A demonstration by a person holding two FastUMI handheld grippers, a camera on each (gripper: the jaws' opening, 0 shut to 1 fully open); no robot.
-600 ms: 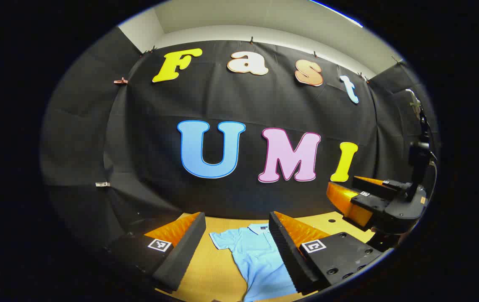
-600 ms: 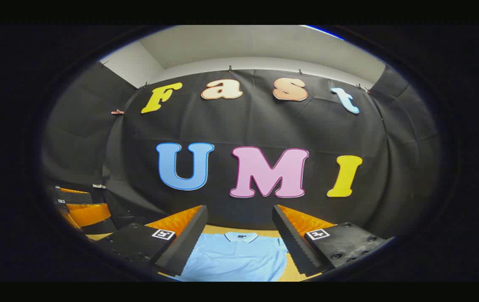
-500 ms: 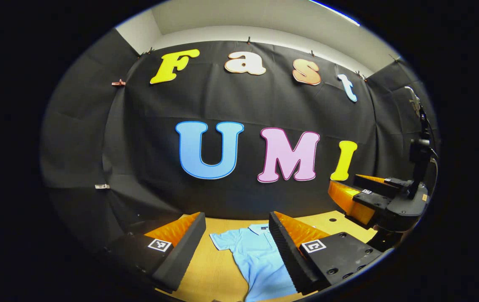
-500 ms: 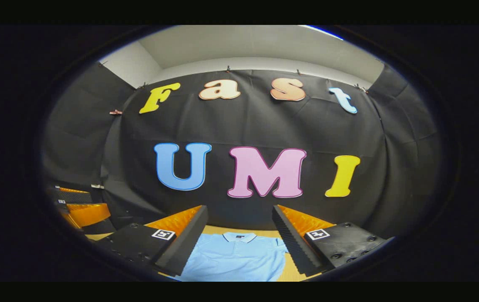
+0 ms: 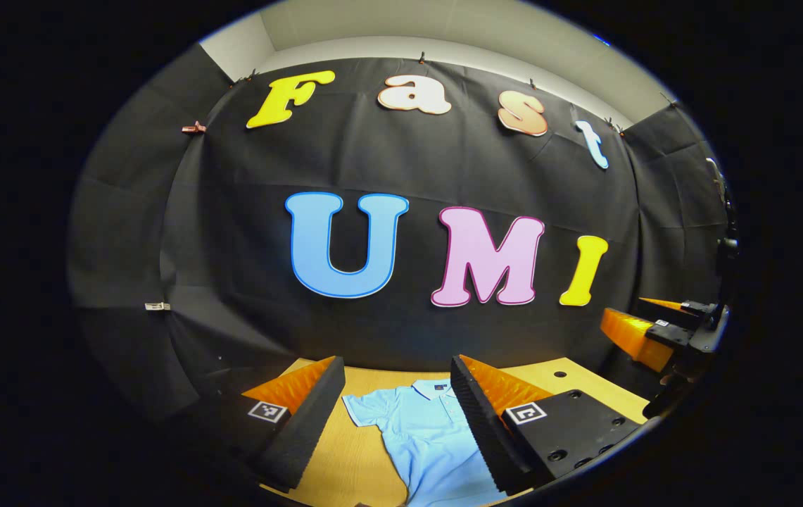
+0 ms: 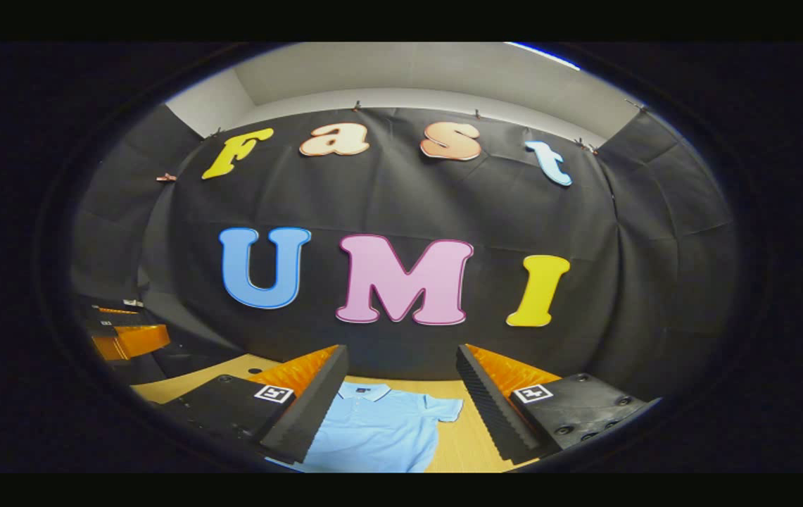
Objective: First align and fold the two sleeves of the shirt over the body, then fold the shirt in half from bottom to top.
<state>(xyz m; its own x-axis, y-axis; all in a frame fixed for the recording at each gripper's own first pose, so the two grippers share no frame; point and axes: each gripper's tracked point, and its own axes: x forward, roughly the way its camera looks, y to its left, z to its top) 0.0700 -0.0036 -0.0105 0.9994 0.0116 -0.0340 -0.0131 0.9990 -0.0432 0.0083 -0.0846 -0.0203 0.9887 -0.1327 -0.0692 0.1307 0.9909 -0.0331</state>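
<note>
Left hand-held gripper agape above shirt — right hand-held gripper likewise

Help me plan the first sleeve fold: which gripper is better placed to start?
Either, each on its own side. The left gripper frames the shirt's one sleeve; the right gripper frames the other sleeve. Both are open.

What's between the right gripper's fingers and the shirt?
Nothing: in the right gripper view, the right gripper is open above the shirt, flat on the table.

Soft cloth shirt lies on a smooth, matt wooden table.
</note>
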